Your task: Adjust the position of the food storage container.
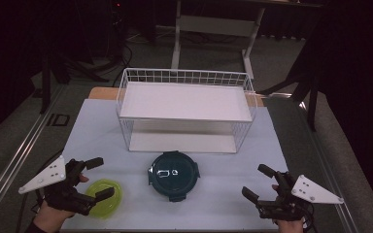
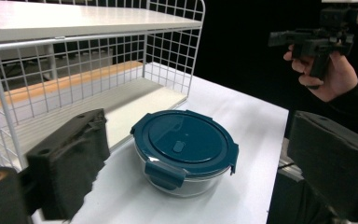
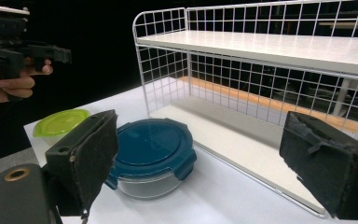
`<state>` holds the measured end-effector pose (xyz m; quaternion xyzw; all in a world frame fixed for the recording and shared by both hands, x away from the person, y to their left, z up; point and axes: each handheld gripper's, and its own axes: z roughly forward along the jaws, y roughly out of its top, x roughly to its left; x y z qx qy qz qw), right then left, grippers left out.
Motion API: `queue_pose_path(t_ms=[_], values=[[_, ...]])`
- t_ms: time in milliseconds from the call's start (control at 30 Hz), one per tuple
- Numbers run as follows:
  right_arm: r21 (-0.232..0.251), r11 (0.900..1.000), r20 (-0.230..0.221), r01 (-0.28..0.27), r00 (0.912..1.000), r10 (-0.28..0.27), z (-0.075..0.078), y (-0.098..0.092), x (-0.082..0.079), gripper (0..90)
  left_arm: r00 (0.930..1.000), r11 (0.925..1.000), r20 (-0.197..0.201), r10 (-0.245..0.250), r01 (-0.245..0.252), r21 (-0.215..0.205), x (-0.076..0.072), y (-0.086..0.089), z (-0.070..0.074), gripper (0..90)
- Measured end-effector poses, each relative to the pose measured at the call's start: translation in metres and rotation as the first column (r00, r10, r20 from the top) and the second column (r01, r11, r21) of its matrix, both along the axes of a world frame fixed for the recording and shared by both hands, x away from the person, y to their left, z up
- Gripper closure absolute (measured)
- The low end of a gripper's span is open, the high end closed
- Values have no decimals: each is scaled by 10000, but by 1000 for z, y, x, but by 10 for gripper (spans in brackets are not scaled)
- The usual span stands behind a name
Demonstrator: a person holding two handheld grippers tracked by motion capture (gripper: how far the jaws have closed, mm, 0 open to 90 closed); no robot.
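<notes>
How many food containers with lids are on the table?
2. The blue-lidded container sits in front of the wire rack; the green-lidded container lies by the left gripper. No others appear hidden.

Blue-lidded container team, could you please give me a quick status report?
Left gripper and right gripper open, empty. Blue-lidded container lidded, untouched, before the wire rack. Green-lidded container beside left gripper. Nothing blocking.

Blue-lidded container (image 1: 173, 175): round, clear glass body, four clips latched, upright on tabletop (image 1: 223, 194), just before the rack (image 1: 184, 104). Green container (image 1: 105, 196): round, yellow-green lid on, upright at the near left, apart from the blue one.
</notes>
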<state>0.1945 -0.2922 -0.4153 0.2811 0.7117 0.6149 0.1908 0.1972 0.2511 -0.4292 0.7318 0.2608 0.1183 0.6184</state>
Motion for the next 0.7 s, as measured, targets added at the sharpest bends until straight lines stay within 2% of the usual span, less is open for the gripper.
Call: queue_pose_path(t_ms=[167,333,433,533,567,600,633,667,700], values=[[39,10000,-31,-25,10000,25,-1,0,1,111,9985,9979,35,-539,537,366,7,-3,-3,270],[12,10000,-119,-73,9999,73,-1,1,1,111,9972,9932,-379,-644,677,950,17,-10,-4,432],[12,9999,-108,-106,9999,106,-1,2,1,111,9965,9872,-539,-640,711,1431,25,-16,-6,551],[28,9999,-104,-142,9998,142,-2,2,1,111,9946,9749,-804,-650,805,2077,33,-22,-11,653],[28,9999,-104,-142,9998,142,-2,2,1,111,9946,9749,-804,-650,805,2077,33,-22,-11,697],[10,9999,-83,-116,9999,116,-2,2,1,111,9928,9639,-1034,-598,844,2527,37,-27,-14,697],[18,9999,-115,-154,9998,154,-3,2,1,111,9917,9576,-1129,-617,907,2736,39,-29,-15,740],[14,9999,-116,-139,9998,139,-3,2,1,111,9907,9463,-1277,-477,858,3116,42,-33,-17,765],[-5,9999,-109,-131,9999,131,-3,2,1,111,9888,9318,-1421,-461,938,3506,44,-36,-19,799]])
